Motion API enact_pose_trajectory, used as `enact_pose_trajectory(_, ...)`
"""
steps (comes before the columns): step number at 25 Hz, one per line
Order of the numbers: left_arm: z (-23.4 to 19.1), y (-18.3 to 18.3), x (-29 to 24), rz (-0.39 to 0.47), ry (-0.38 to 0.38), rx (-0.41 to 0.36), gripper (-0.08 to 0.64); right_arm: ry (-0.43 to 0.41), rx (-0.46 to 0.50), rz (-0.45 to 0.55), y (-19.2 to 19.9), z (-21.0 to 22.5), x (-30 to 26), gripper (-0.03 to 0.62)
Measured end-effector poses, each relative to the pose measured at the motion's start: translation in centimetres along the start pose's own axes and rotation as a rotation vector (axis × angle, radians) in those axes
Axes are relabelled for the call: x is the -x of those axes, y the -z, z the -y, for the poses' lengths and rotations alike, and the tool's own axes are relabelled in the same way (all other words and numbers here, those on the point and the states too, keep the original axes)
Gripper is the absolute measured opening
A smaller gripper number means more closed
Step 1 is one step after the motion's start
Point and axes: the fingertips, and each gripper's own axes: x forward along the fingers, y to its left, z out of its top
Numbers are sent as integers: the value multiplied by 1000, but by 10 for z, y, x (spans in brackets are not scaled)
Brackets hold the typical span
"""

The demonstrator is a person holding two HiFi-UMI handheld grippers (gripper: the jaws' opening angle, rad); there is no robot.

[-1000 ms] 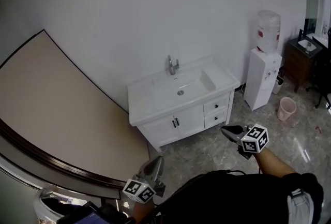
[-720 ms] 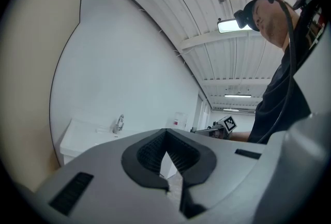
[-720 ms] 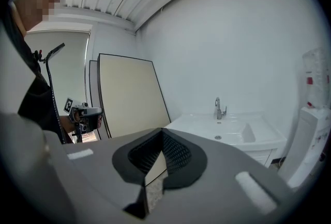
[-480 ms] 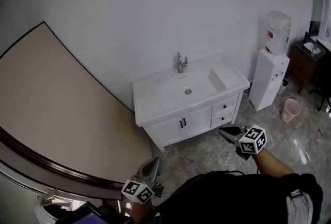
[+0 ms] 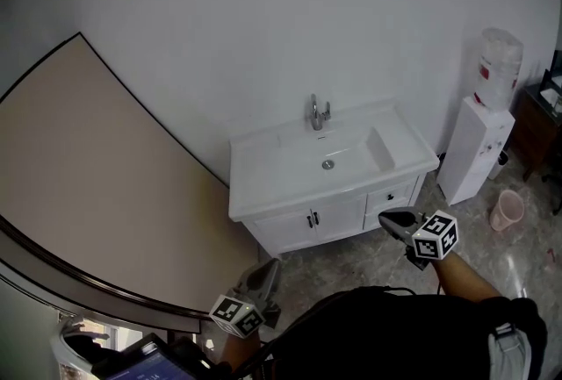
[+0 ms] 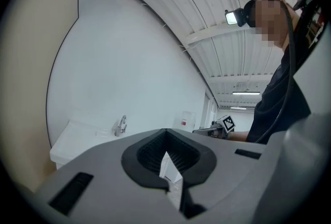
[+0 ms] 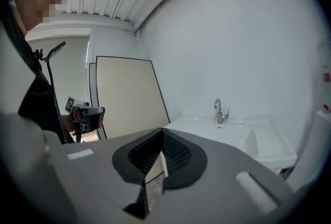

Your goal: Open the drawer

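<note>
Right hand-held gripper (image 5: 392,218): clenched with nothing between its jaws, raised before the right end of the white vanity (image 5: 281,227).
Left hand-held gripper (image 5: 266,269): clenched and empty, low by the person's body.
Drawer (image 5: 392,194): closed, at the vanity's right side below the sink (image 5: 329,154), apart from both.

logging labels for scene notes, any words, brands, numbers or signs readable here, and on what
No text can be read.
Dispenser bottle: red label, too blurred to read.
Left tongs, right tongs: cubes bear square marker patterns only, no words.
</note>
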Motion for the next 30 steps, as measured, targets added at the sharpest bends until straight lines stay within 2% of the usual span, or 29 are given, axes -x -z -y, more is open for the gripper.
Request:
enact_pose_trajectory(4,11,-8,-49,24,-23,4,-8,-20,14,4,-19,53,8,-3)
enact_pose_trajectory(9,23,-2,-94,24,-46,-1,-8,-38,20,-4,-24,103,18,-3)
enact_pose_trajectory(15,18,10,-129,22,-53,7,-8,-50,21,-21,-19,141,11,-3)
enact_pose_trajectory(23,-30,11,-144,25,-30,32,-8,-22,9,-22,-20,157,-30,-3)
enact_pose_trajectory(30,-91,-20,-154,4,33,25,-8,28,13,1,-48,153,-85,-3)
